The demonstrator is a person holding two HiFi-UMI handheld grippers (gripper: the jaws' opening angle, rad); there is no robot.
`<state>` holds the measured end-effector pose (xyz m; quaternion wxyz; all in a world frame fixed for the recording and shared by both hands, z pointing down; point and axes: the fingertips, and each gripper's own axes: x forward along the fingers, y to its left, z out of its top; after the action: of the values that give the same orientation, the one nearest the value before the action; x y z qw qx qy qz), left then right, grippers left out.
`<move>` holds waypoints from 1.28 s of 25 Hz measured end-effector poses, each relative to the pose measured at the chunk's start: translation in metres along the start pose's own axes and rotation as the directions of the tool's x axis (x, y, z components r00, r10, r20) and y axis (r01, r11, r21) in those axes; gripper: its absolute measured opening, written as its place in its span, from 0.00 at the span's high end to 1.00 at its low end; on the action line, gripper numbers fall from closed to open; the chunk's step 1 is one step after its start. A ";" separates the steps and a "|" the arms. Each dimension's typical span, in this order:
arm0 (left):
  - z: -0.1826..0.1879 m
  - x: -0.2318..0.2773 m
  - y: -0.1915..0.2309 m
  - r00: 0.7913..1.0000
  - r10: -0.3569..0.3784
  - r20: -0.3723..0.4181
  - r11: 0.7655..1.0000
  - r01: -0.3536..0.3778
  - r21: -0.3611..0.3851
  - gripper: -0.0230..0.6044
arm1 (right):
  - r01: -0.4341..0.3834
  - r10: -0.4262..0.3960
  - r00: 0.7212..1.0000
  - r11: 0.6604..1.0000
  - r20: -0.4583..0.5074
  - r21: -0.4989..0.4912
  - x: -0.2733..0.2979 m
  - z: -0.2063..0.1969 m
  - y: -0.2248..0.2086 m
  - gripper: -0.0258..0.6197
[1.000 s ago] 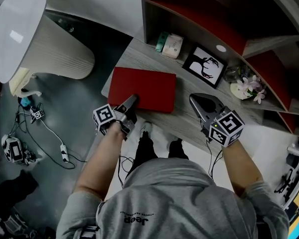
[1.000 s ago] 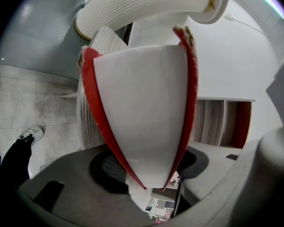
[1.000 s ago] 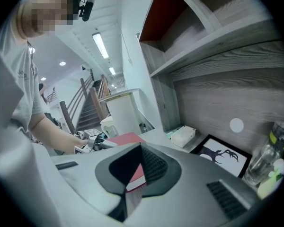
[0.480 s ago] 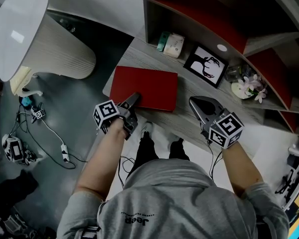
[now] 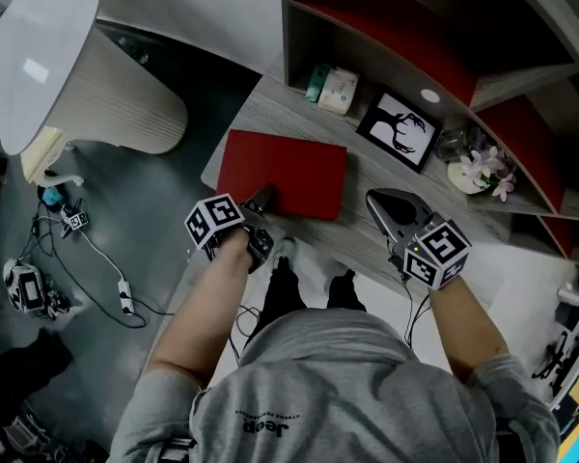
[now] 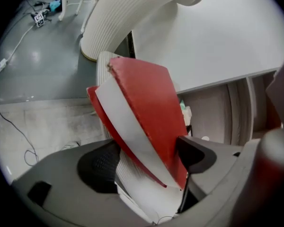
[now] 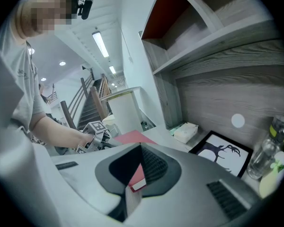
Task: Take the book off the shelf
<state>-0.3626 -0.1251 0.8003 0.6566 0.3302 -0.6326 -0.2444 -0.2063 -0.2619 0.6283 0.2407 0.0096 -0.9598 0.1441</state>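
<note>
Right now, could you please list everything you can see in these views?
book: one, red, flat on the ledge
ledge: one, grey wood, under the shelves
framed picture: one, black-and-white, back of ledge
packets: two, white and green, left of picture
flowers: one bunch, pale, right of picture
table: one, white, far left
cables: several, on floor
left gripper: one, grey, jaws just been opening, book's edge between them
right gripper: one, grey, jaws shut, empty, over ledge

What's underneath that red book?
The grey wooden shelf board: the red book lies flat on it. Whether anything thin is tucked beneath cannot be seen, because the book itself covers that patch.
</note>
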 end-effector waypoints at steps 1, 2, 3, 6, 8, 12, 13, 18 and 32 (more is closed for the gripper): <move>0.001 -0.001 0.001 1.000 0.018 0.005 1.000 -0.019 0.009 0.30 | 0.000 0.000 1.000 1.000 0.000 0.000 0.000 0.000 0.001 0.95; 0.001 -0.002 0.002 0.999 0.037 0.007 0.999 -0.037 0.018 0.29 | 0.000 0.000 1.000 1.000 0.000 -0.001 0.000 0.001 0.001 0.95; 0.001 -0.004 0.003 0.999 0.053 0.007 0.998 -0.054 0.029 0.28 | 0.000 0.000 1.000 1.000 0.001 -0.001 0.000 0.001 0.002 0.95; 0.000 -0.009 0.006 0.997 0.076 0.012 0.995 -0.077 0.065 0.25 | -0.004 0.004 1.000 1.000 0.004 -0.005 -0.001 0.004 0.004 0.95; 0.000 -0.013 0.007 0.998 0.061 0.025 0.996 -0.062 0.061 0.25 | -0.001 0.001 1.000 1.000 0.008 -0.007 -0.003 0.006 0.004 0.95; 0.000 -0.023 0.010 0.998 0.034 0.046 0.999 -0.036 0.037 0.25 | 0.001 -0.001 1.000 1.000 0.013 -0.013 -0.005 0.010 0.006 0.95; 0.000 -0.025 0.010 0.998 0.031 0.049 0.999 -0.033 0.040 0.25 | 0.002 -0.001 1.000 1.000 0.015 -0.014 -0.006 0.011 0.006 0.95; 0.000 -0.036 0.004 0.998 0.005 0.060 0.998 -0.009 0.063 0.26 | 0.007 -0.007 1.000 1.000 0.025 -0.021 -0.009 0.015 0.007 0.95; 0.003 -0.080 -0.080 0.963 -0.255 0.089 0.943 0.228 0.241 0.47 | 0.054 -0.050 0.994 0.998 0.097 -0.042 -0.045 0.051 0.006 0.95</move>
<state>-0.3638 -0.1196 0.6874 0.5403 0.4634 -0.6492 -0.2681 -0.1904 -0.2733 0.5625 0.1984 0.0361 -0.9726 0.1158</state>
